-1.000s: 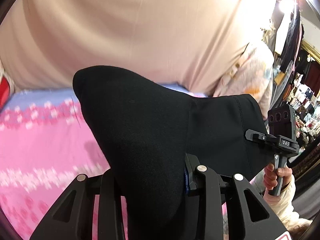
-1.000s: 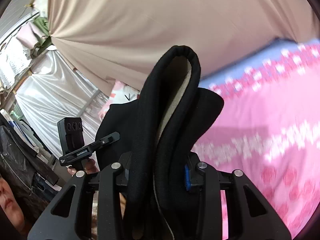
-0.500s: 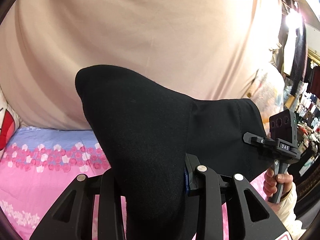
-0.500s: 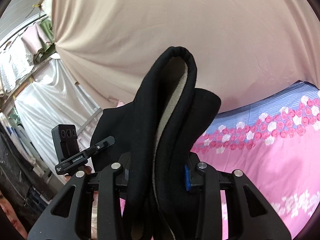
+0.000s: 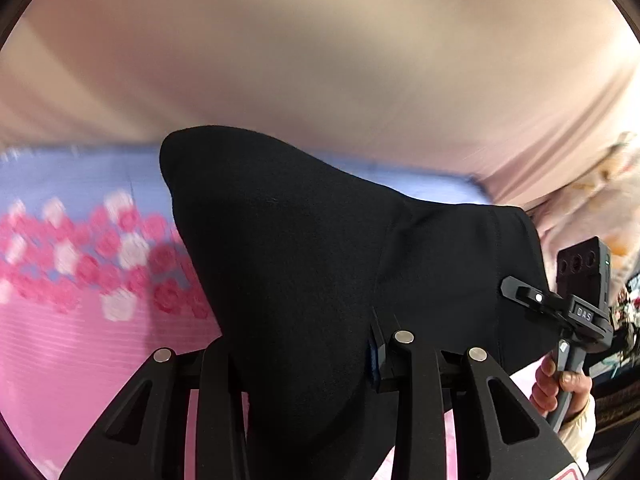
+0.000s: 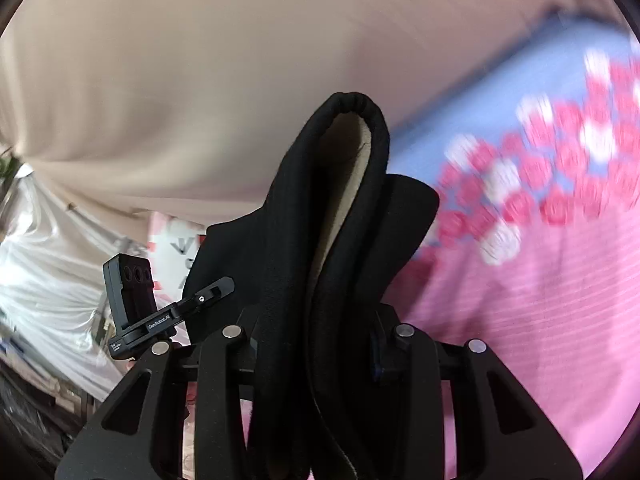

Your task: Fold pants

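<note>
The black pants (image 5: 304, 264) with a pale fleece lining hang between my two grippers, held up above the bed. My left gripper (image 5: 308, 364) is shut on a thick bunch of the black cloth, which fills the lower middle of the left wrist view. My right gripper (image 6: 316, 344) is shut on a doubled edge of the pants (image 6: 340, 208), lining showing inside the fold. The right gripper also shows at the right edge of the left wrist view (image 5: 576, 312), and the left gripper at the left of the right wrist view (image 6: 160, 304).
A pink bedsheet (image 5: 80, 352) with a band of pink and white flowers and a blue strip lies below. A beige curtain (image 5: 320, 60) hangs behind the bed. White plastic sheeting (image 6: 44, 264) and clutter stand to the side.
Both views have tilted down after tilting up: the flowered bedsheet fills more of the frames again, blurred by motion. Both grips on the pants are unchanged.
</note>
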